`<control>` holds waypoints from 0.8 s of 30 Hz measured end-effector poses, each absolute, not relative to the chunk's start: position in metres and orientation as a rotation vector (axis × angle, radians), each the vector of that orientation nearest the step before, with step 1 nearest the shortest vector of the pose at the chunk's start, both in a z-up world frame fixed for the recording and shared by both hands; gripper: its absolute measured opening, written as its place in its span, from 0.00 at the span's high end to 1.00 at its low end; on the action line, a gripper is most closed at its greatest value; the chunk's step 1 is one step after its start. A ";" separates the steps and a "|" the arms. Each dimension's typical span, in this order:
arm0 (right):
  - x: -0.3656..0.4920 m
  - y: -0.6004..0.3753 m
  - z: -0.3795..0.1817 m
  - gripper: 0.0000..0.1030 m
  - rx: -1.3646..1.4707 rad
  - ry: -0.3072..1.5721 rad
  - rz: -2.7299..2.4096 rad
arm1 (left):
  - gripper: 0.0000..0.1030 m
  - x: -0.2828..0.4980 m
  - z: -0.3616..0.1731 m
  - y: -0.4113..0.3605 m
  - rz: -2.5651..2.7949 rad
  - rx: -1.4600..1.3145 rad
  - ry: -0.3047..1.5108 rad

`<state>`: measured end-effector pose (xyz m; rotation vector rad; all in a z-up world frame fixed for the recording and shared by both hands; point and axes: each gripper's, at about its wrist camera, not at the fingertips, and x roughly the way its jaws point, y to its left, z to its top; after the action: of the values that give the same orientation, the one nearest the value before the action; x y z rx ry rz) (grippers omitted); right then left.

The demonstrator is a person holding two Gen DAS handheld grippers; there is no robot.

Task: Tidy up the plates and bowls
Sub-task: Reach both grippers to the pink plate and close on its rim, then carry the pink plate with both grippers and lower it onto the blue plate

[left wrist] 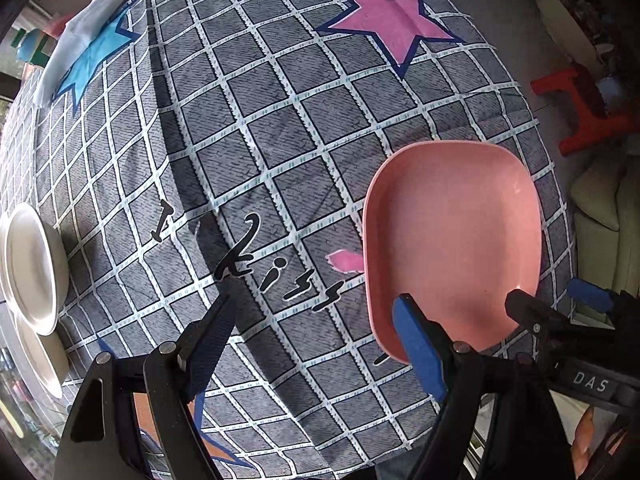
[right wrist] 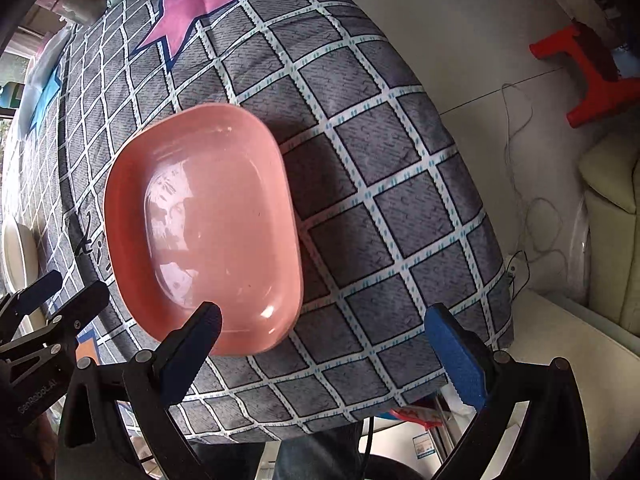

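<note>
Black "Kiss" lettering [left wrist: 276, 268] on checked tablecloth [left wrist: 280, 120] beside pink plate [left wrist: 452, 236].

The pink dish [right wrist: 204, 232] looks like smooth, glossy plastic with bright reflections. The checked tablecloth [left wrist: 280, 140] is matt woven cloth, slightly creased. The white plates [left wrist: 34, 268] have a smooth satin sheen. The red stool [right wrist: 592, 76] looks like plastic.

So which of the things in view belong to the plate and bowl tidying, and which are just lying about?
Job: pink plate; stacked white plates.
Lying about: white cloth on the checked tablecloth; red stool and loose cable on the floor.
</note>
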<state>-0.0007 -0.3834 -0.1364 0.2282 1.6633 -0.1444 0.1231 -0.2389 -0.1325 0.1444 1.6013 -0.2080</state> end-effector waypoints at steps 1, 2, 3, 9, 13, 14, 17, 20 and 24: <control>0.006 -0.383 -0.139 0.01 0.226 1.662 -0.143 | 0.19 0.132 -0.136 -0.243 -0.207 0.138 1.607; 0.012 -0.383 -0.142 0.01 0.222 1.661 -0.140 | 0.19 0.136 -0.140 -0.246 -0.204 0.137 1.610; 0.018 -0.383 -0.144 0.01 0.215 1.661 -0.135 | 0.19 0.142 -0.145 -0.248 -0.198 0.145 1.615; 0.045 -0.350 -0.167 0.22 0.121 1.673 -0.087 | 0.30 0.153 -0.173 -0.250 -0.217 0.140 1.643; 0.044 -0.315 -0.165 0.51 0.008 1.644 -0.062 | 0.43 0.163 -0.179 -0.285 -0.271 0.198 1.614; 0.047 -0.308 -0.165 0.64 -0.009 1.638 -0.052 | 0.52 0.165 -0.180 -0.296 -0.292 0.214 1.607; 0.054 -0.285 -0.167 0.72 0.055 1.663 0.006 | 0.63 0.158 -0.178 -0.318 -0.308 0.260 1.599; 0.053 -0.274 -0.169 0.72 0.096 1.679 0.007 | 0.63 0.147 -0.179 -0.316 -0.299 0.248 1.617; 0.040 -0.235 -0.178 0.72 0.108 1.727 0.060 | 0.63 0.130 -0.181 -0.295 -0.280 0.295 1.606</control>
<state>0.0396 -0.2349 -0.1778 0.1083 1.7269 0.0603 0.1295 -0.2947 -0.1812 0.2948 1.6065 -0.2800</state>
